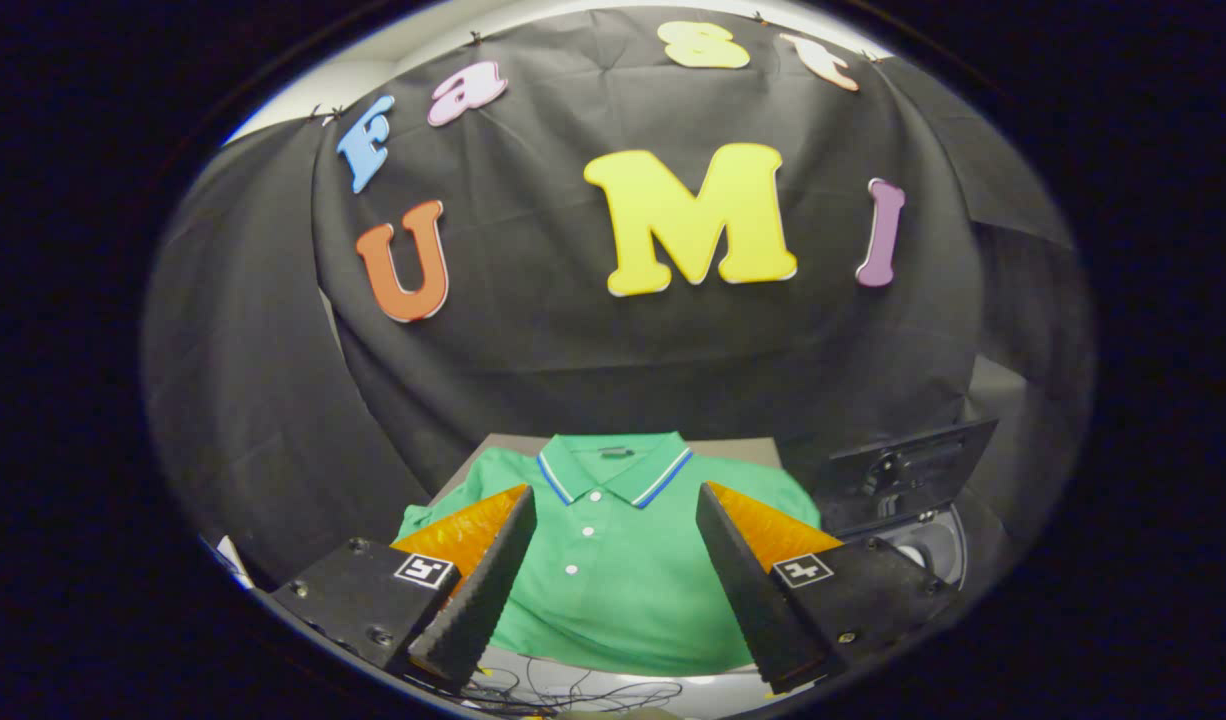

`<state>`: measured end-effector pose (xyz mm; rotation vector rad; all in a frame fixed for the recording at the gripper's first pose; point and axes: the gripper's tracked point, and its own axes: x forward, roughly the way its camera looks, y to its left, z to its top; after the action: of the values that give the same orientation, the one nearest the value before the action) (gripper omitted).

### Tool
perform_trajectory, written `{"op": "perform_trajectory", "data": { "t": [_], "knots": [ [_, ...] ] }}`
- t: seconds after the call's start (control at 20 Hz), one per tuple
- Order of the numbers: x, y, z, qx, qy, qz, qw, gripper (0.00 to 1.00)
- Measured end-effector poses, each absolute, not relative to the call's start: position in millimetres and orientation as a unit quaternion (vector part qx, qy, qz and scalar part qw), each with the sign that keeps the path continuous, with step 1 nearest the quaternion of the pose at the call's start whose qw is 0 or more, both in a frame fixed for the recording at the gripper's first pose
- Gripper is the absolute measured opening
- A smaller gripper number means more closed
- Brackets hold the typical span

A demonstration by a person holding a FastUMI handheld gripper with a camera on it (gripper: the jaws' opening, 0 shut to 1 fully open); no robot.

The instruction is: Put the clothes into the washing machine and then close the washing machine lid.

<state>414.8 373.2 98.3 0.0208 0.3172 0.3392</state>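
1. A polo shirt (613, 560) lies flat on a table (503, 445), collar toward the booth's cloth wall (593, 350).
2. The gripper (616, 500) hovers above the shirt with its fingers spread wide; the button placket lies between them.
3. The washing machine (918, 520) stands right of the shirt, beyond the right finger, its lid (908, 465) raised.
4. Loose cables (573, 693) lie nearer than the shirt's hem, between the fingers' bases.

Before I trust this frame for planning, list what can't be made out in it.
- Green polo shirt, gripper view: both sleeves and side hems hidden behind the open gripper fingers.
- Washing machine, beyond the right finger: drum opening partly covered by that finger; whether anything is inside cannot be told.
- Table: largely covered by the shirt.
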Motion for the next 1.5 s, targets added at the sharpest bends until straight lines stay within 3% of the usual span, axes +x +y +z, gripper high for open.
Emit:
{"op": "perform_trajectory", "data": {
  "t": [0.55, 1.3, 1.45, 1.5],
  "knots": [
    [461, 405, 7, -0.024, 0.269, 0.106, 0.957, 1.0],
    [463, 404, 0, -0.036, 0.236, 0.103, 0.966, 0.99],
    [463, 400, 4, -0.037, 0.249, 0.115, 0.961, 0.88],
    [464, 397, 4, -0.035, 0.248, 0.117, 0.961, 0.76]
  ]
}}
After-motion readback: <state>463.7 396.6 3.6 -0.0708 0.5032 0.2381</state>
